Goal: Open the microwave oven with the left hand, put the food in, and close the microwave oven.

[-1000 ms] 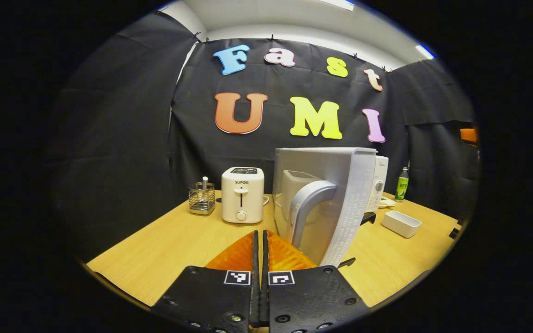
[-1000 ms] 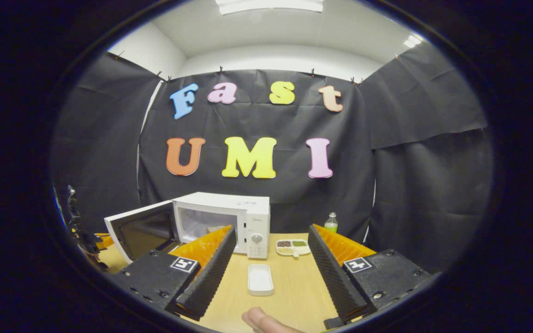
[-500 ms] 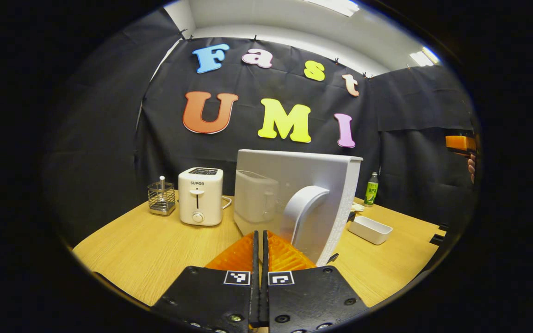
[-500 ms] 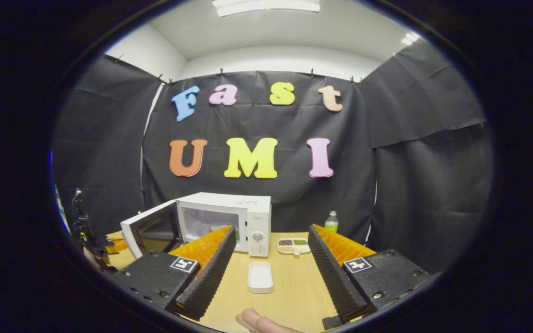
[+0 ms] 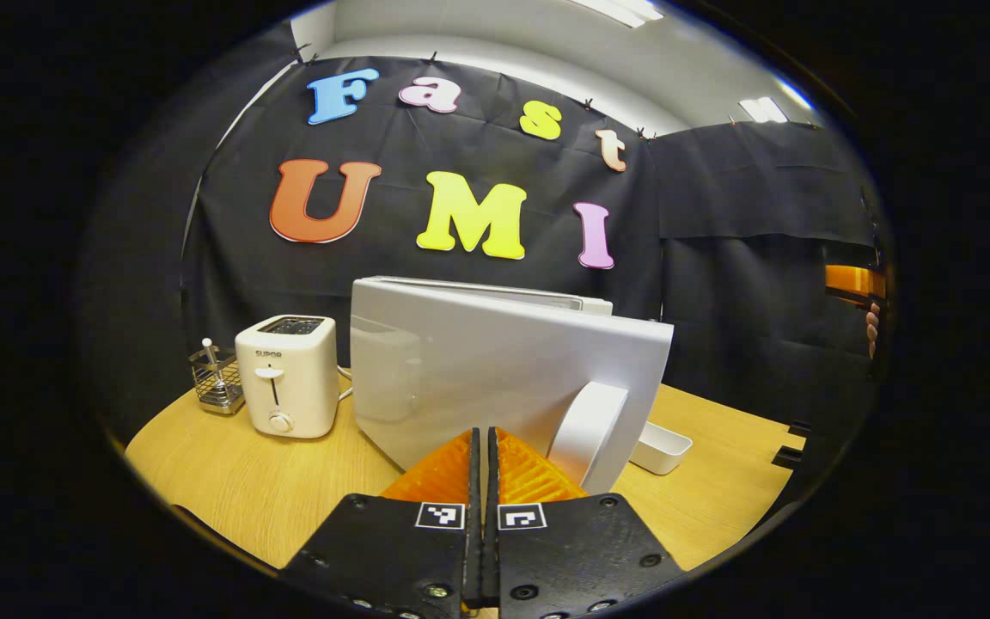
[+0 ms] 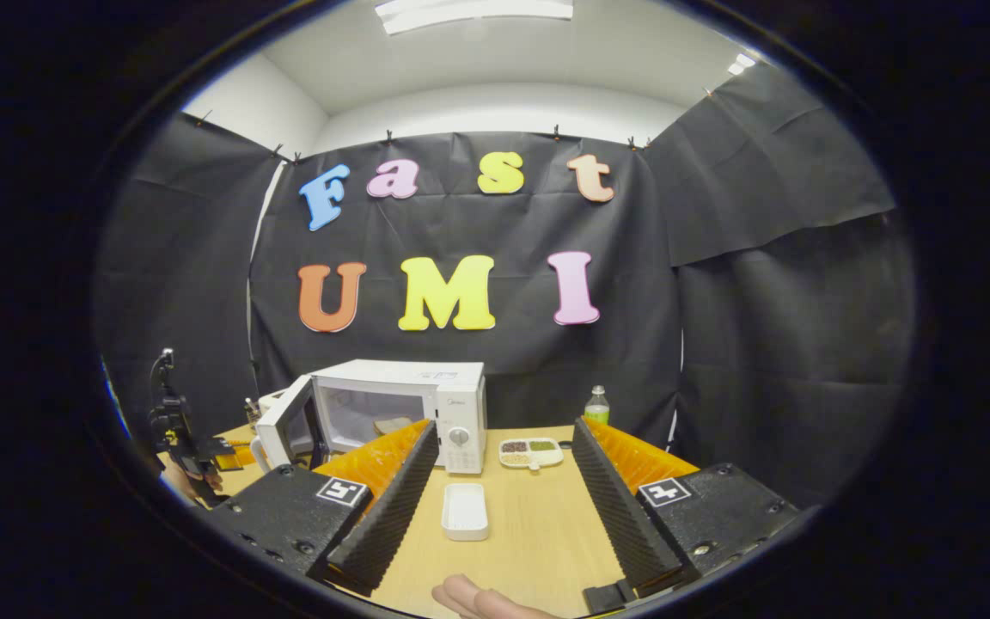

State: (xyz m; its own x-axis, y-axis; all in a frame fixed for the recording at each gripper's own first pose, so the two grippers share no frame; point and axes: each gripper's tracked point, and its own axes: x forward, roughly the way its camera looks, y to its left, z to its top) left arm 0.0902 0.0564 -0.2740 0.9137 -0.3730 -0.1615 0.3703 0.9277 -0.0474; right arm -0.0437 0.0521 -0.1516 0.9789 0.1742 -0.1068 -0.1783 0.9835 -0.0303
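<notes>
- Here, in the left gripper view, your left gripper (image 5: 485, 447) has its ribbed orange fingers pressed flat together, with nothing between them; black plates with small square markers sit at their base.
- Just beyond the fingertips stands the microwave door (image 5: 495, 378), a smooth pale grey slab with rounded corners, swung out from the microwave oven and facing you. Its curved white handle (image 5: 588, 430) sits right of the fingertips; whether the fingers touch the door you cannot tell.
- On the light wooden table (image 5: 254, 490), to the left, a glossy white toaster (image 5: 287, 374) stands near a wire-mesh holder (image 5: 213, 387). A shallow white rectangular tray (image 5: 663, 447) peeks out to the right behind the door.
- Black cloth walls the booth, under a white ceiling.
- In the right gripper view, your right gripper (image 6: 504, 490) is spread wide, its black ridged pads angled apart and holding nothing. A fingertip (image 6: 478, 597) shows at the near edge.
- The white microwave oven (image 6: 400, 408) sits at the far side of the table, door partly open at its left, something flat and tan inside.
- The white tray (image 6: 465, 511) lies between the fingers' lines, a divided dish (image 6: 531, 451) and a green bottle (image 6: 597, 404) farther off.
- Your left gripper (image 6: 181, 434) shows at far left.
</notes>
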